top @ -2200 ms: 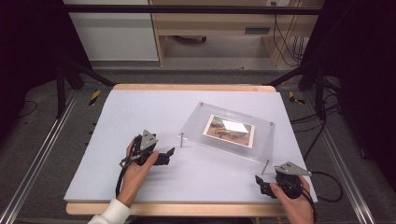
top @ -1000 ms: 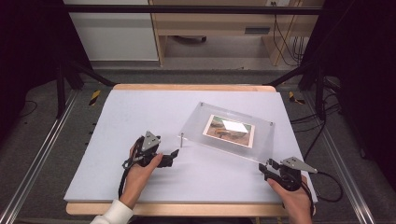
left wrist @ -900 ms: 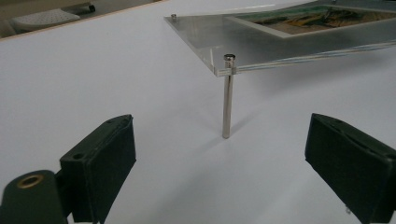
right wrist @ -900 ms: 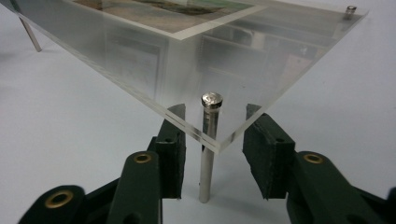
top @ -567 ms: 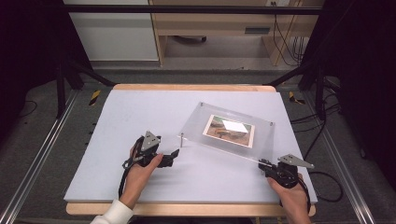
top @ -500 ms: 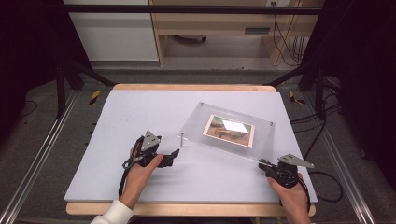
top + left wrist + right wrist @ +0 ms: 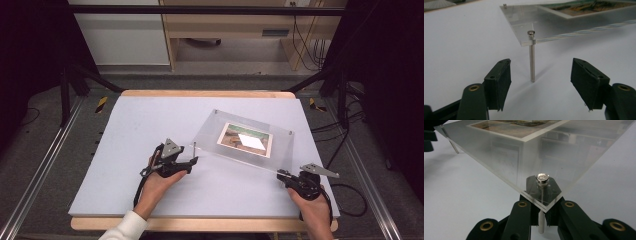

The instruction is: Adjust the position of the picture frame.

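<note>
From above, a clear frame (image 7: 245, 142) holding a photo (image 7: 246, 140) is seen raised on metal legs over the white table (image 7: 125, 135), right of centre; the left gripper (image 7: 192, 161) and right gripper (image 7: 280, 176) are held at its 2 near corners. In the left gripper view, the jaws are spread wide on either side of 1 leg (image 7: 532, 62), untouched. In the right gripper view, the jaws are clamped on the corner leg (image 7: 541, 222).
</note>
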Demonstrator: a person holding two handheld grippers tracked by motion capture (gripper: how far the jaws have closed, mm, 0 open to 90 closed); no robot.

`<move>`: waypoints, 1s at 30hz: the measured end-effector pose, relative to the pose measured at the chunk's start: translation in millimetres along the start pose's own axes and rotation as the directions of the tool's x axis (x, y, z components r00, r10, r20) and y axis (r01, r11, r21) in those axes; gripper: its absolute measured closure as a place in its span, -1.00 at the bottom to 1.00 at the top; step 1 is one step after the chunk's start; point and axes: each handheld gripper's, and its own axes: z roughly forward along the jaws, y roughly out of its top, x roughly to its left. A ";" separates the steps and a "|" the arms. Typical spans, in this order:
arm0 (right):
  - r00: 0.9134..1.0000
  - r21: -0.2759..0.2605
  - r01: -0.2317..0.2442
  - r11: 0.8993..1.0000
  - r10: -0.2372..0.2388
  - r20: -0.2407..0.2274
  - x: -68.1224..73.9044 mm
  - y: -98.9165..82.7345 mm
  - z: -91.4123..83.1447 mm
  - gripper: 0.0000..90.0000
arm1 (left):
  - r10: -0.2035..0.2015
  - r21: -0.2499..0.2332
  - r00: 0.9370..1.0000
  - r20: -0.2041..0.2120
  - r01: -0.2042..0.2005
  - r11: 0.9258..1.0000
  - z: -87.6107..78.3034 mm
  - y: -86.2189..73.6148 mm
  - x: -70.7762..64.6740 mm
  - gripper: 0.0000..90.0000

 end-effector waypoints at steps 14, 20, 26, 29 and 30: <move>0.998 -0.024 -0.057 0.998 0.056 -0.040 -3.2 3.1 -2.9 0.85 | 0.002 -0.040 1.000 -0.018 -0.003 0.999 24.3 6.6 10.8 0.44; 0.997 -0.027 -0.062 0.998 0.060 -0.046 -4.3 3.2 -3.0 0.85 | 0.005 -0.053 1.000 -0.006 -0.005 0.999 28.6 15.2 10.6 0.61; 0.997 -0.044 -0.061 0.997 0.059 -0.050 -3.8 4.5 -4.3 0.86 | -0.088 -0.103 0.996 0.028 0.091 0.991 28.0 18.0 12.6 0.86; 0.997 -0.052 -0.056 0.997 0.053 -0.049 -3.8 4.8 -4.5 0.86 | -0.096 -0.109 0.995 0.027 0.098 0.989 27.5 19.8 12.7 0.87; 0.997 -0.052 -0.056 0.997 0.053 -0.049 -3.8 4.8 -4.5 0.86 | -0.096 -0.109 0.995 0.027 0.098 0.989 27.5 19.8 12.7 0.87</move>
